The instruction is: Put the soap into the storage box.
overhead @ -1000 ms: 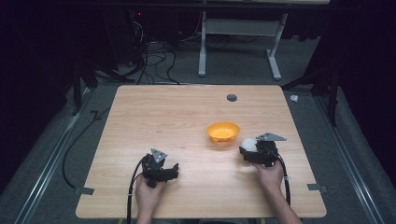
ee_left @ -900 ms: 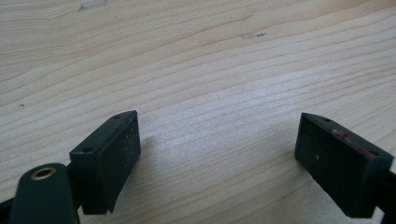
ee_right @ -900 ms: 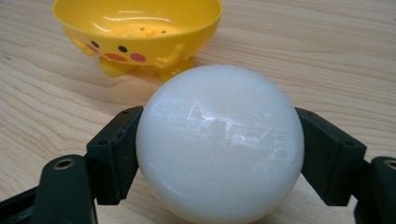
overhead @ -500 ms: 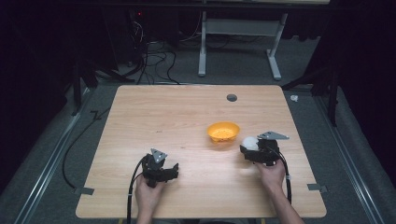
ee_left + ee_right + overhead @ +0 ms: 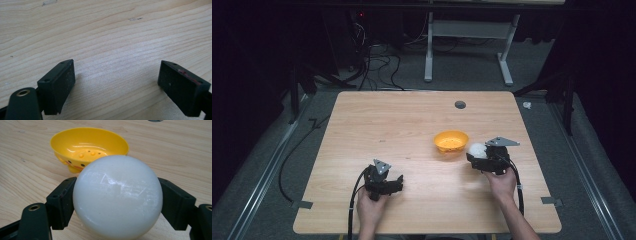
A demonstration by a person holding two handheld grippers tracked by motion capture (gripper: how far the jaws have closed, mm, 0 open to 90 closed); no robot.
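Observation:
A white ball [image 5: 117,197] is clamped between the jaws of my right gripper [image 5: 117,202], held just above the table. In the high view the white ball [image 5: 477,150] and right gripper [image 5: 479,156] hover just right of a small yellow bowl [image 5: 451,141]. The yellow bowl [image 5: 87,147] is empty, with small bumps and holes in its bottom, and stands just beyond the ball. My left gripper [image 5: 398,183] rests low over the table at the front left. Its jaws stand wide apart over bare wood in the left gripper view, left gripper [image 5: 120,87] holding nothing.
The wooden table [image 5: 387,130] has a round dark cable hole [image 5: 460,104] near its far edge. Grey tape tabs [image 5: 551,201] mark the front corners. Cables and a desk frame [image 5: 467,55] lie on the floor beyond the table.
The right gripper has lifted slightly and shifted toward the bowl with the white ball in it. The left gripper has stayed in place.

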